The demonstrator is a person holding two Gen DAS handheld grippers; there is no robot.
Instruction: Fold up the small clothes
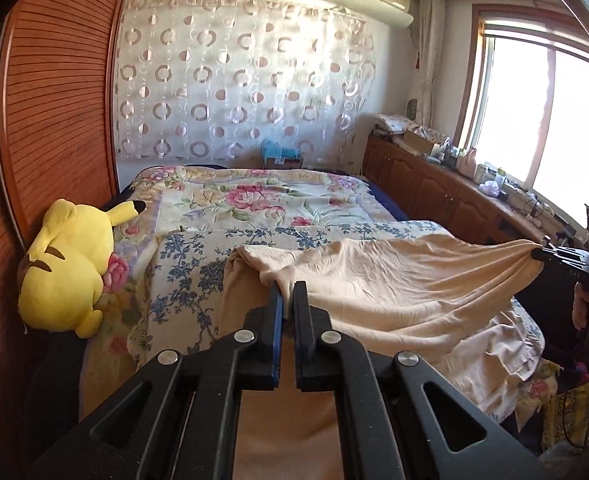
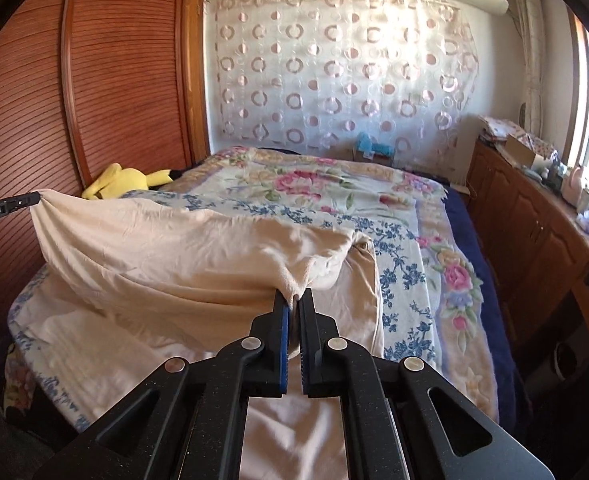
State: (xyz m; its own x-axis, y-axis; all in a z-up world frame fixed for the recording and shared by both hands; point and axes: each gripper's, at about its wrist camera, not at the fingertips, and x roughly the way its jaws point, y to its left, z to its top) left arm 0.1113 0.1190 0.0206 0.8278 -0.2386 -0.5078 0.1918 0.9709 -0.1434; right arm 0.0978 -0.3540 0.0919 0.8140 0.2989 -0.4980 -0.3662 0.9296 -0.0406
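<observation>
Fingers of the left gripper (image 1: 288, 292) are pinched closed on a bunched corner of a peach cloth (image 1: 374, 280), low in the centre of the left wrist view. At the right edge of that view, the right gripper (image 1: 542, 254) clamps the opposite corner in the same way. Between them, the cloth's held edge hangs lifted and stretched above the bed (image 1: 254, 196), while its lower part drapes down onto the bed near the bottom of the frame.

From the right wrist view, the right gripper's fingers (image 2: 282, 312) sit low centre, closed on gathered fabric, and the left gripper (image 2: 30, 199) appears at the left edge.

The cloth looks soft, thin and creased, likely cotton jersey. Each grip holds only a small tuck, so a sharp pull could, in my judgement, slip a corner free. Uneven tension may also skew the fold, and the trailing part could drag and wrinkle the bedding.

Beneath lies a blue-flowered sheet (image 1: 190, 264) over a pink-rose blanket (image 1: 262, 200). A yellow plush toy (image 1: 66, 272) rests at the left, beside a slatted wooden wardrobe (image 1: 54, 120).
</observation>
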